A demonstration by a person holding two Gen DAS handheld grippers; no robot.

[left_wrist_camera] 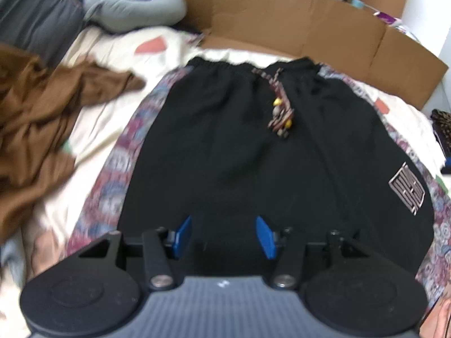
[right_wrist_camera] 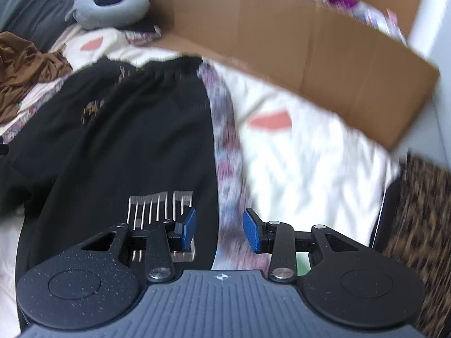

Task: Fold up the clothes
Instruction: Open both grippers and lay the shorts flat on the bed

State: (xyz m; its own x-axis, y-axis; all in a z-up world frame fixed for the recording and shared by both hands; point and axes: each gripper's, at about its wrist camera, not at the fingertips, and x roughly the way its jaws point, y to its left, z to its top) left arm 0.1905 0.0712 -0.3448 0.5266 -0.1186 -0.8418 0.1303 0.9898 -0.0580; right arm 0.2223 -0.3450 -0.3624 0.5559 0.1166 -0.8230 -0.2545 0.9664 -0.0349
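Observation:
Black shorts (left_wrist_camera: 239,140) with patterned side stripes lie flat on the bed, waistband at the far end and a drawstring (left_wrist_camera: 280,107) hanging down the front. A striped logo patch (left_wrist_camera: 408,188) sits near the hem on the right. My left gripper (left_wrist_camera: 224,225) hovers open over the lower middle of the shorts, nothing between its blue pads. In the right wrist view my right gripper (right_wrist_camera: 220,219) stands open above the right edge of the shorts (right_wrist_camera: 126,140), straddling the patterned stripe just beside the logo patch (right_wrist_camera: 160,205). This view is motion-blurred.
A crumpled brown garment (left_wrist_camera: 33,118) lies left of the shorts on the cream bedsheet (left_wrist_camera: 112,64). Flattened cardboard (left_wrist_camera: 296,22) stands along the far side. A grey neck pillow (left_wrist_camera: 135,8) sits at the far left. A leopard-print item (right_wrist_camera: 417,211) is at the right edge.

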